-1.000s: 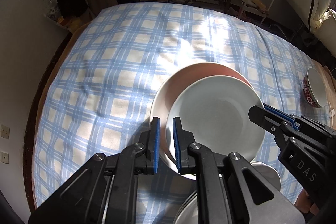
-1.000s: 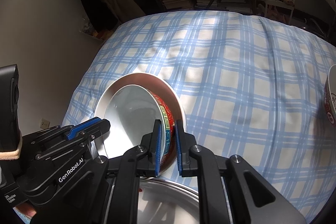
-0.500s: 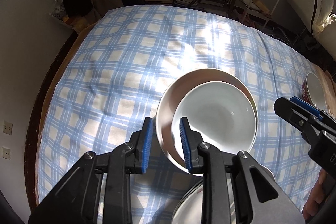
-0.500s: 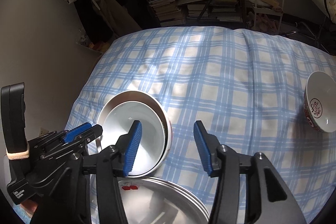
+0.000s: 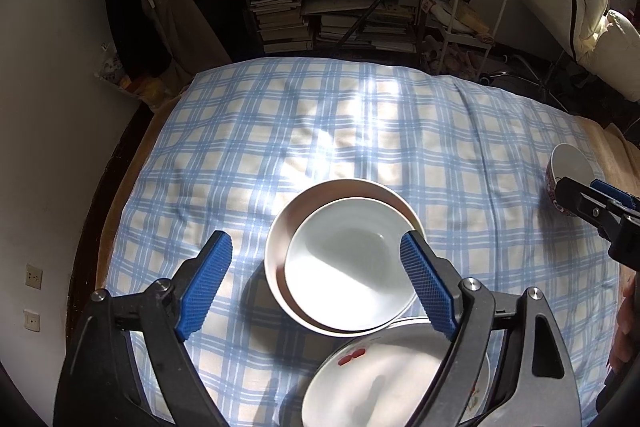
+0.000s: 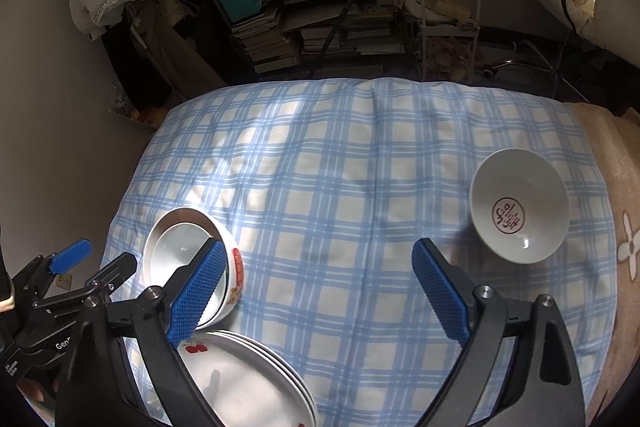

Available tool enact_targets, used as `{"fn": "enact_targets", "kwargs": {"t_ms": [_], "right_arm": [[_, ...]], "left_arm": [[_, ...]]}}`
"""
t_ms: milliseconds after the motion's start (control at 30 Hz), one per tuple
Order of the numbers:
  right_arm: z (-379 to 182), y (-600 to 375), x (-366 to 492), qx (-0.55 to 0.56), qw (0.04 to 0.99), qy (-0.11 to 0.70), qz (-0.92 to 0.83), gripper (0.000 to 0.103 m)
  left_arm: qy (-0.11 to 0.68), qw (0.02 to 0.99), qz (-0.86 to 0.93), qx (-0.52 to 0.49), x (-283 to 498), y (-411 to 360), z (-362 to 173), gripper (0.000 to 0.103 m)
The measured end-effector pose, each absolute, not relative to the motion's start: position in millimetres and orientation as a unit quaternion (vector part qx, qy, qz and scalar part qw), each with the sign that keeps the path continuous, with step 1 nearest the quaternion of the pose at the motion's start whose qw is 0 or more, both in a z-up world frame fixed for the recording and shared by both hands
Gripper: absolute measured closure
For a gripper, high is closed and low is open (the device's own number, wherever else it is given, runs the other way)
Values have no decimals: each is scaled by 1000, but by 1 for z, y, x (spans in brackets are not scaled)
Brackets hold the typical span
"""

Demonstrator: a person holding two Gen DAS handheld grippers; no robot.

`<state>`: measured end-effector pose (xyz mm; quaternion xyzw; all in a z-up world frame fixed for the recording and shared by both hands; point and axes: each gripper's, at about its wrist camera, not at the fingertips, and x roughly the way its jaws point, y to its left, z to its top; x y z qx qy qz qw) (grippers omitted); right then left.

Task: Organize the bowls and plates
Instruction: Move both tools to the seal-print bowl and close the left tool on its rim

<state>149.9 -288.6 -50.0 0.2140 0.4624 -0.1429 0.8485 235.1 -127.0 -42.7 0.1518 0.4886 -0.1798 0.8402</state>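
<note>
Two nested bowls (image 5: 348, 259) sit on the blue checked cloth, a white one inside a larger one; they also show in the right wrist view (image 6: 188, 247). My left gripper (image 5: 316, 283) is open and empty, held above them. A stack of white plates (image 5: 384, 375) lies just in front of the bowls, also in the right wrist view (image 6: 248, 383). A lone white bowl with a red seal mark (image 6: 520, 211) stands at the right. My right gripper (image 6: 316, 295) is open and empty above the cloth, between the nested bowls and the lone bowl.
The blue checked cloth (image 6: 340, 187) covers a soft surface with a tan blanket (image 6: 624, 227) at its right edge. Beyond the far edge are bookshelves (image 6: 320, 27), a white cart (image 6: 448, 7) and hanging coats. A wall is at the left.
Both grippers let go of the bowl rims, opened wide and pulled back and up. The white bowl now rests inside the larger bowl.
</note>
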Motion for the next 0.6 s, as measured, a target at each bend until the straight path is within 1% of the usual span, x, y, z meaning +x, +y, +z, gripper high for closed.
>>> {"fn": "enact_targets", "kwargs": {"t_ms": [233, 600], "right_arm": [[-31, -329, 123, 208, 855, 439, -180, 4], [-32, -383, 101, 191, 856, 432, -208, 4]], "left_arm": [[487, 835, -217, 139, 225, -169, -34, 17], [468, 830, -257, 159, 211, -249, -39, 17]]}}
